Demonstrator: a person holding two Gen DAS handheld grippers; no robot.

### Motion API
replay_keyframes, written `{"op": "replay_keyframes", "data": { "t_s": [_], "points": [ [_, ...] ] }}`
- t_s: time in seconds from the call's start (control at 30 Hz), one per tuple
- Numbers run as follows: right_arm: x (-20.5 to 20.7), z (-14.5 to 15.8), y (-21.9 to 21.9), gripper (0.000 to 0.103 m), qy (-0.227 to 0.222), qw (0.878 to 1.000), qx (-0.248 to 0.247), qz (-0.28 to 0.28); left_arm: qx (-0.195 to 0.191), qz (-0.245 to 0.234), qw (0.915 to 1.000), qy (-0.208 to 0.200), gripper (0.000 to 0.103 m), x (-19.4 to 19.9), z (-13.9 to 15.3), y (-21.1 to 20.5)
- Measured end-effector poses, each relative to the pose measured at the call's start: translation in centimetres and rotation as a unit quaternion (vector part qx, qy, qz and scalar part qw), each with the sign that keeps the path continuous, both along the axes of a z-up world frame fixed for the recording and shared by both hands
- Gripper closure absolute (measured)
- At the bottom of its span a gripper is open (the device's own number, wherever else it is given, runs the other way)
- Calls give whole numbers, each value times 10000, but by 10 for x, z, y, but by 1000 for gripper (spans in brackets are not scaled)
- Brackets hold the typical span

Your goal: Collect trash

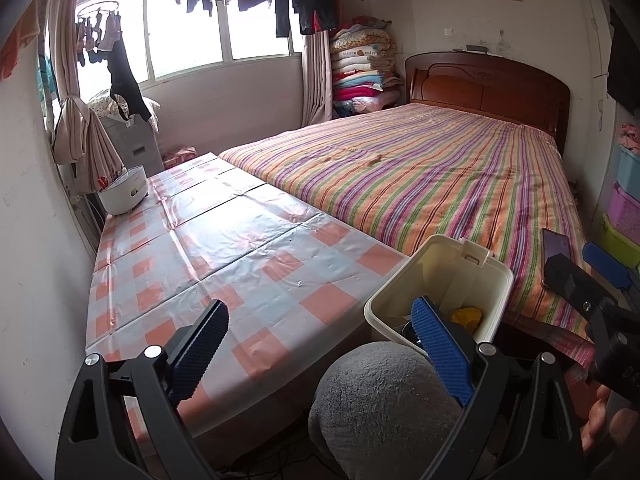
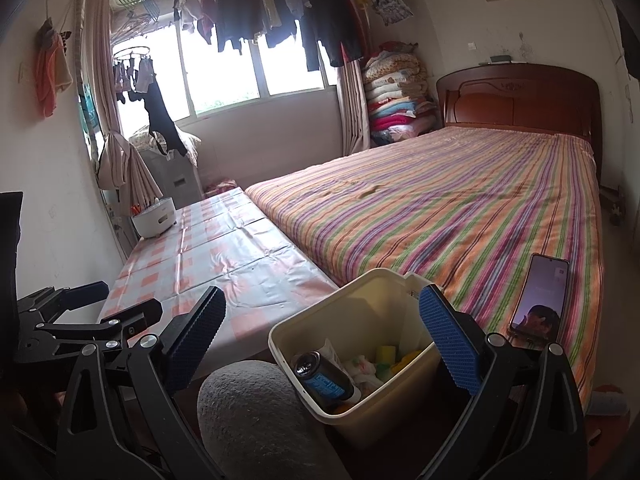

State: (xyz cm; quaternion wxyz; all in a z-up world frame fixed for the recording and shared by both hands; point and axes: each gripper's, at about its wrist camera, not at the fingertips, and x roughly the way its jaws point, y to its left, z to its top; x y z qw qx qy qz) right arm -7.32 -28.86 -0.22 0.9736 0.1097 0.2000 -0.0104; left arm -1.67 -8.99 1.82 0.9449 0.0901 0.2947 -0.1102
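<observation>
A cream trash bin (image 2: 352,320) stands low between the checked table and the bed, beside a grey-clad knee (image 2: 260,412). It holds a blue-labelled can (image 2: 324,380), crumpled white paper (image 2: 362,366) and yellow scraps (image 2: 386,354). The bin also shows in the left wrist view (image 1: 492,280) with a yellow scrap (image 1: 466,316) inside. My left gripper (image 1: 324,344) is open and empty, over the table's near edge. My right gripper (image 2: 322,334) is open and empty, just above the bin.
The table (image 2: 224,256) has a pink-checked shiny cloth, with a white pot (image 2: 154,218) at its far end. A striped bed (image 2: 460,208) fills the right, with a lit phone (image 2: 538,300) near its front edge. Laundry hangs by the window.
</observation>
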Motion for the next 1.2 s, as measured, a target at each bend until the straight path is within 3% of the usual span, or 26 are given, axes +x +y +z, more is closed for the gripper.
{"op": "replay_keyframes", "data": {
  "t_s": [0.4, 0.63, 1.2],
  "points": [
    [5, -2, -3, 7, 67, 10000, 42, -13, -66, -255, 9991, 337, 13, 7, -7, -9],
    [10, -9, -6, 7, 171, 9998, 96, -55, 120, -341, 9985, 405, 13, 9, -13, -18],
    [12, -11, -12, 7, 244, 9995, 178, -90, 304, -486, 9979, 312, 13, 6, -17, -29]
  ]
}}
